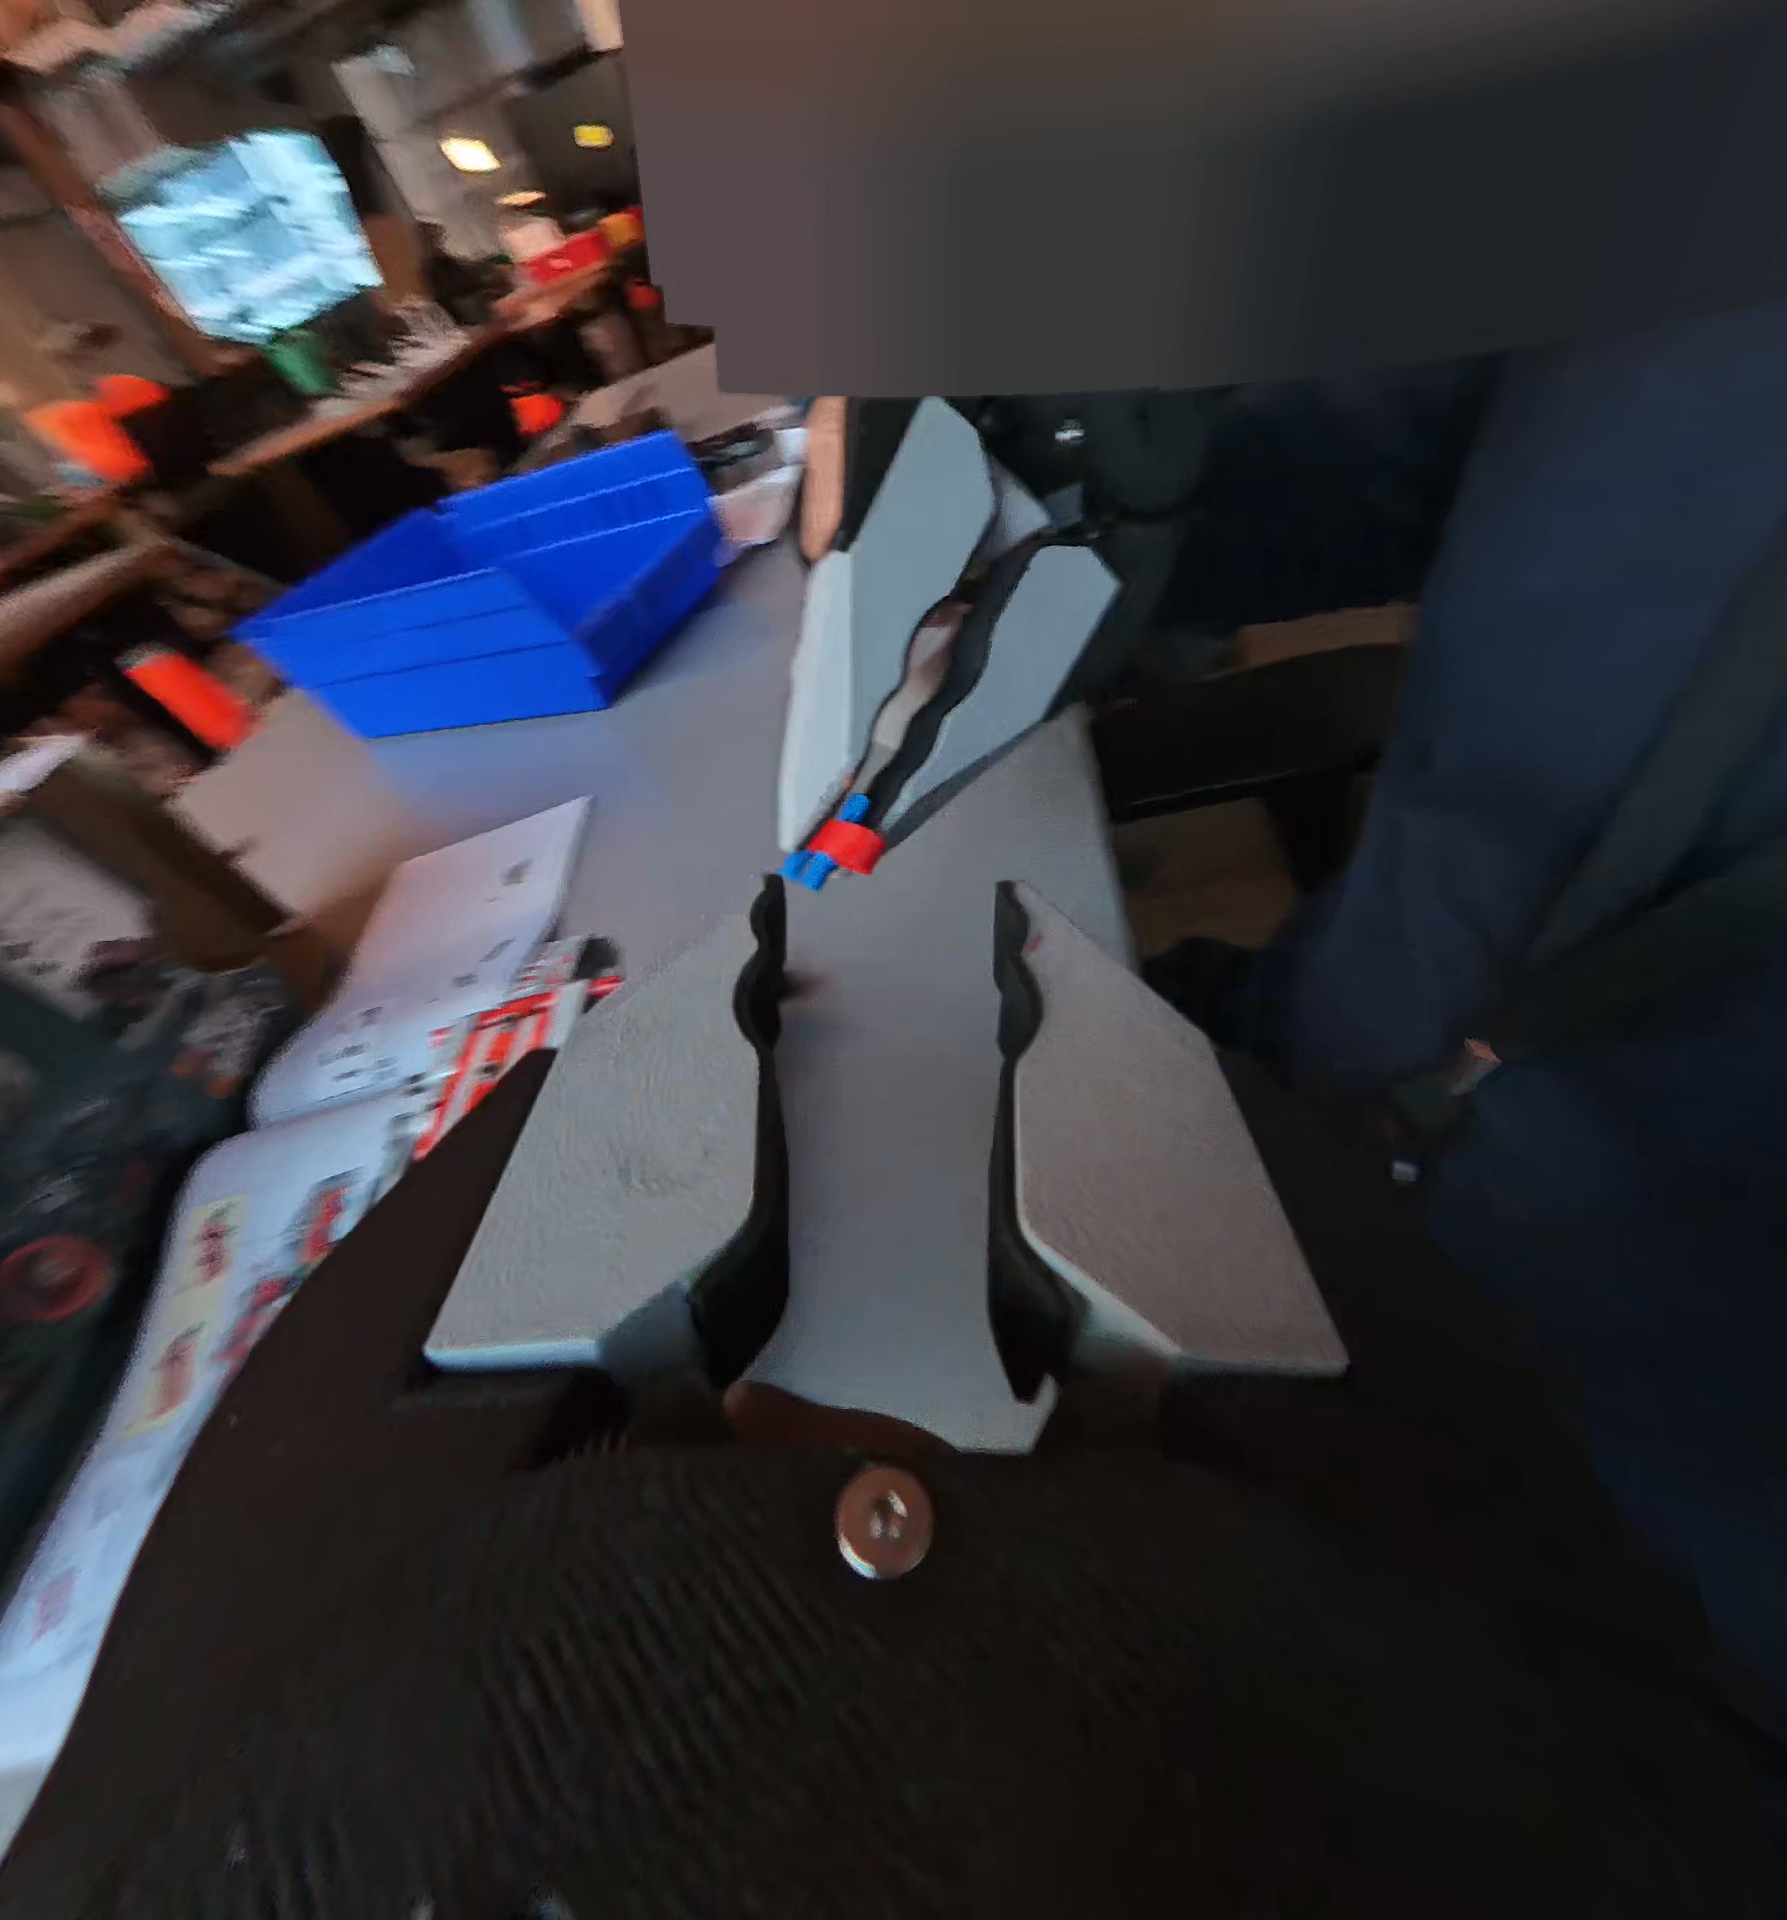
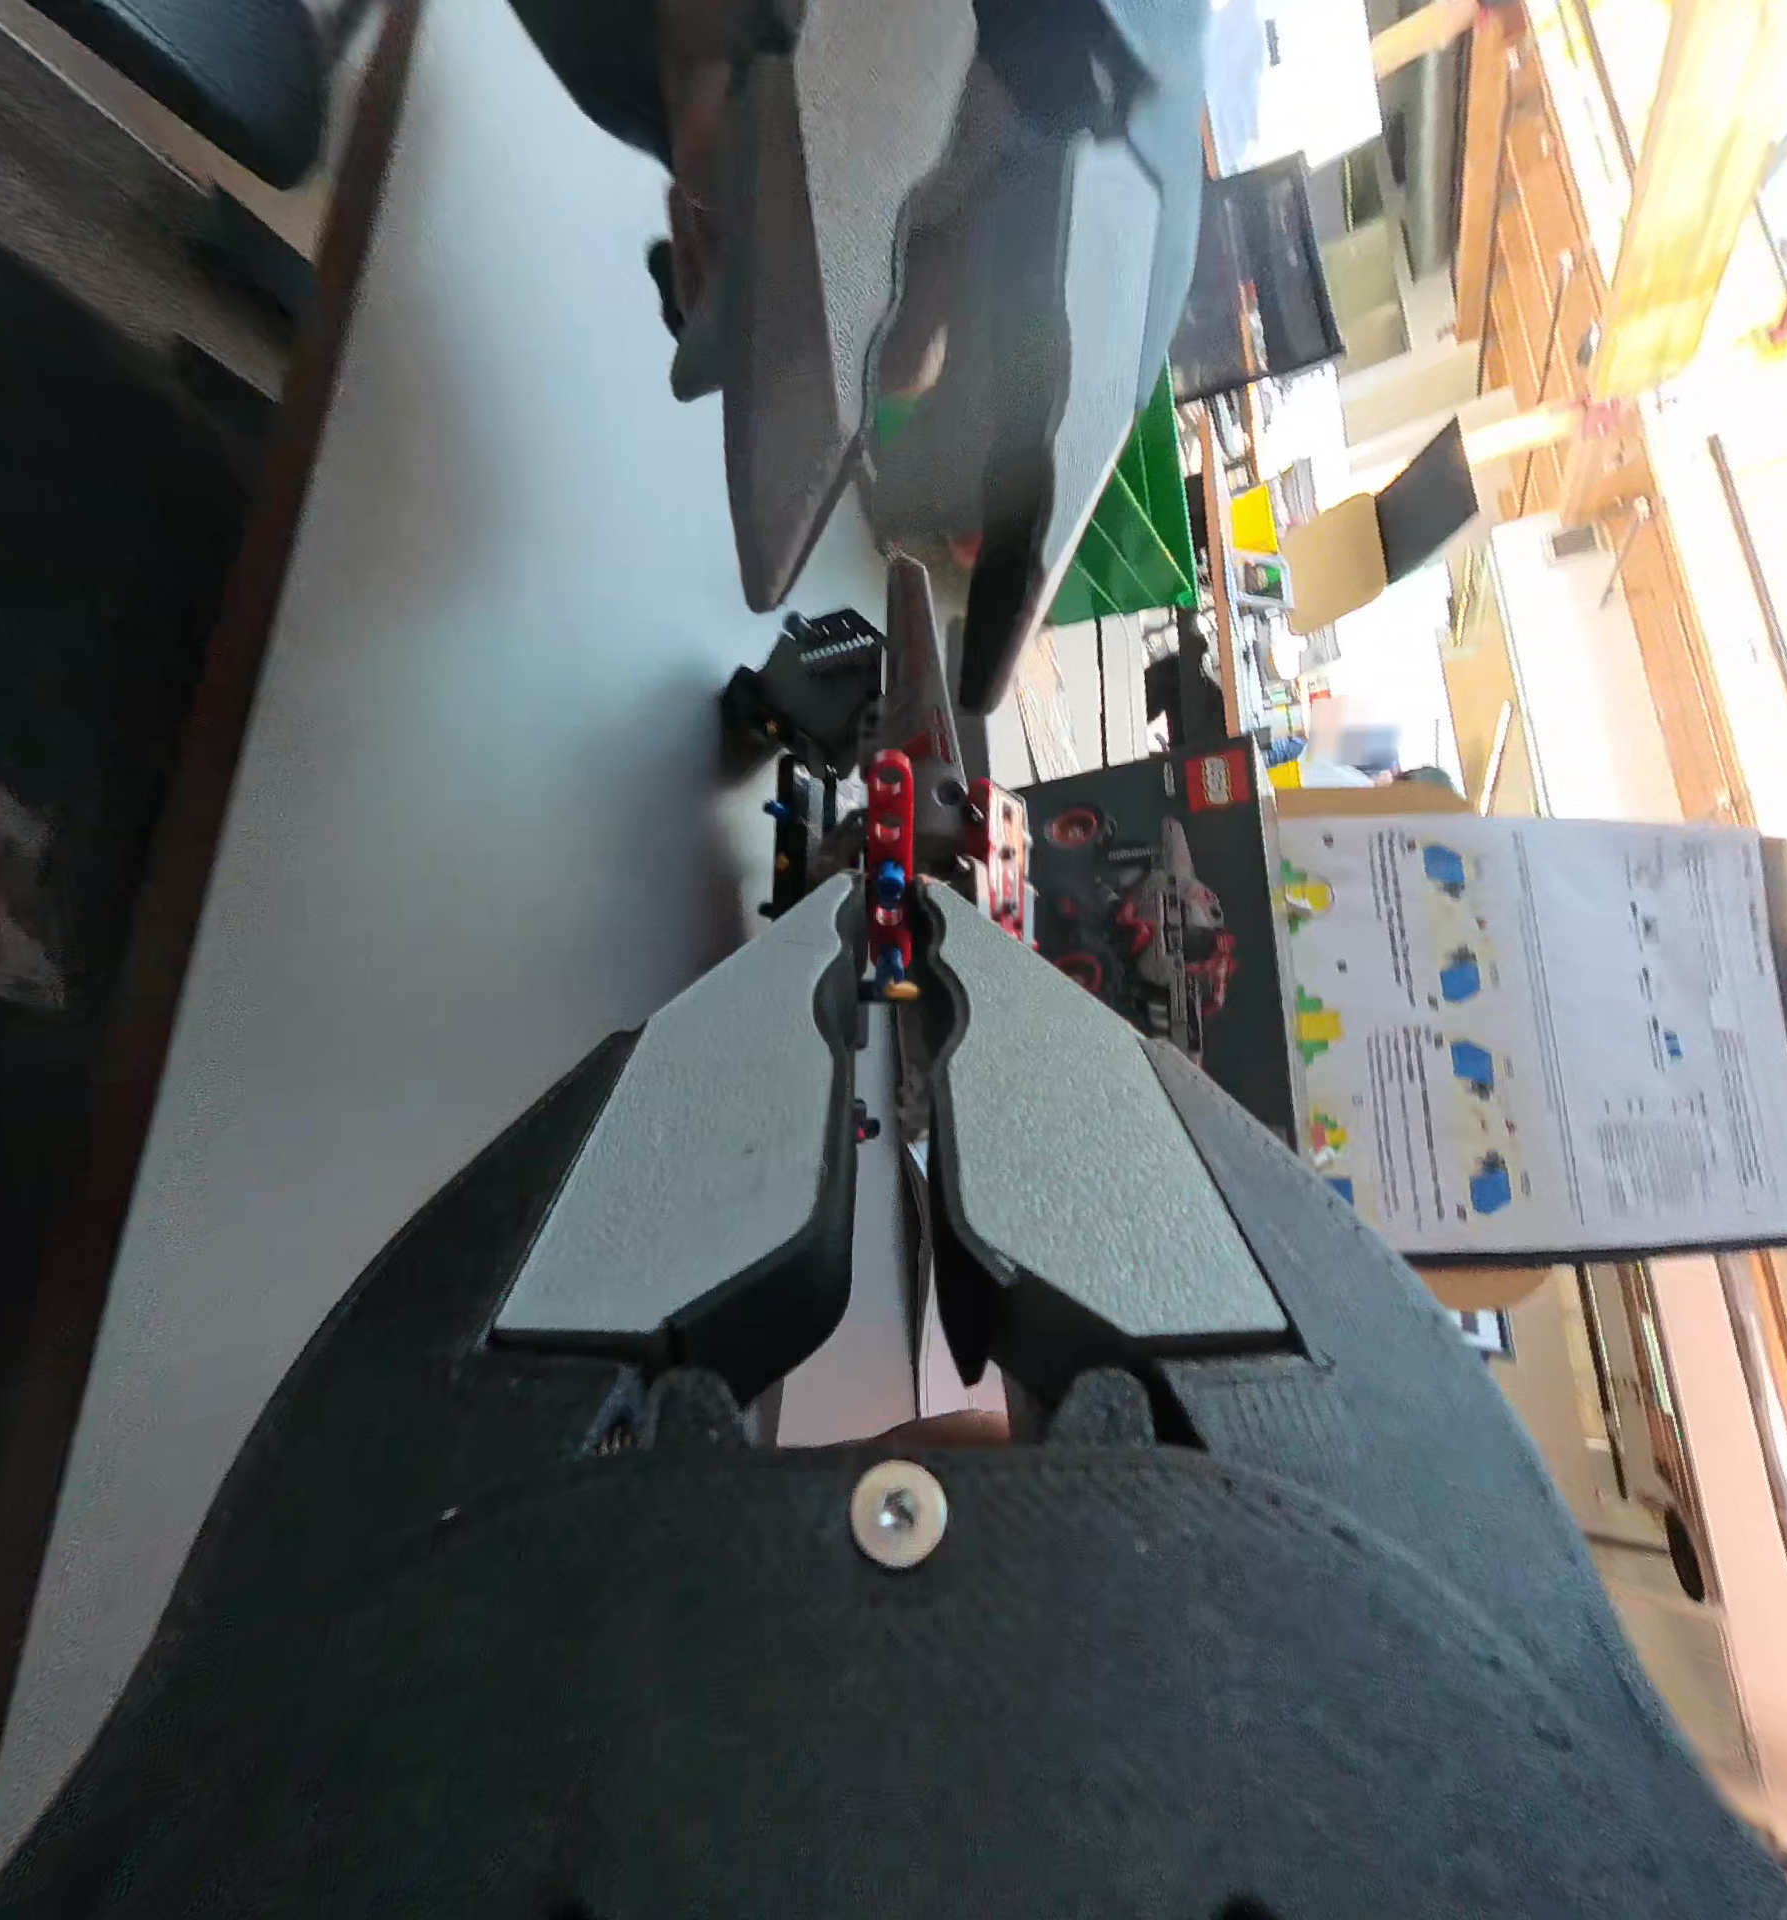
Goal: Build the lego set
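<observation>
Our right gripper (image 2: 889, 940) has its fingers clenched on the red beam (image 2: 890, 862) with blue pins, held above the counter (image 2: 473, 727). Our left gripper (image 1: 889, 935), fingers released, waits at its 12 o'clock. A skewed approach could knock the beam loose.

A red holed lego beam (image 2: 890, 862) with blue pins stands upright, pinched between closed jaws.

Your right tool (image 2: 891, 935) pinches a red beam (image 2: 890, 831) with blue pins; the left tool (image 2: 868, 644) hangs gaping just beyond, above the counter (image 2: 453, 727).
</observation>
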{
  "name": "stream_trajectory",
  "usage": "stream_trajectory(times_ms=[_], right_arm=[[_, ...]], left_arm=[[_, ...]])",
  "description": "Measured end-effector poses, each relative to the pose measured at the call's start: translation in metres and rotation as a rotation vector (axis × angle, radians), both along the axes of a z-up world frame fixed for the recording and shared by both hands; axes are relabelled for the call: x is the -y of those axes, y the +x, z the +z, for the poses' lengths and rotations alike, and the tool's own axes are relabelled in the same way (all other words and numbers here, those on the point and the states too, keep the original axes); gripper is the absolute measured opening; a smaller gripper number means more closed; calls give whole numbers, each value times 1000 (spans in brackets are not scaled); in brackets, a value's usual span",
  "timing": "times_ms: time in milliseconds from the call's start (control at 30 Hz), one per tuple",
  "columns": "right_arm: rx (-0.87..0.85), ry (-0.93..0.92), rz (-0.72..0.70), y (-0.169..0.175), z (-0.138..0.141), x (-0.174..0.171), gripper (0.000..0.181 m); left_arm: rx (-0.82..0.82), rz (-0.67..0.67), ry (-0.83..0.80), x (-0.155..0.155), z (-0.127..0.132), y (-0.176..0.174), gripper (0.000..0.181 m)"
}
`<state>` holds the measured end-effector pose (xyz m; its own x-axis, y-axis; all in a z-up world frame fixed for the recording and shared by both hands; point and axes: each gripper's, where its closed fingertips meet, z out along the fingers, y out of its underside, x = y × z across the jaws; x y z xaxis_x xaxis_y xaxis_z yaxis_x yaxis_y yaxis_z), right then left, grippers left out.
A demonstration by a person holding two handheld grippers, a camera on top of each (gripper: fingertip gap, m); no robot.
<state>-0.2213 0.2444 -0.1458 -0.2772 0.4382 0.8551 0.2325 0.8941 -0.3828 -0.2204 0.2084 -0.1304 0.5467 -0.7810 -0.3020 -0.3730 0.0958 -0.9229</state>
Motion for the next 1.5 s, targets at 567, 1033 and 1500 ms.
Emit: stream_trajectory(times_ms=[567,1033,1500], right_arm=[[-62,-60,-66,-4,-5,-9,5],[295,-1126,139,21,-14,-5,23],[243,-990,332,31,11,21,32]], left_arm=[[-447,241,445,-33,-10,4,5],[-396,72,613,-13,-4,10,5],[-513,44,803,-3,2,29,4]])
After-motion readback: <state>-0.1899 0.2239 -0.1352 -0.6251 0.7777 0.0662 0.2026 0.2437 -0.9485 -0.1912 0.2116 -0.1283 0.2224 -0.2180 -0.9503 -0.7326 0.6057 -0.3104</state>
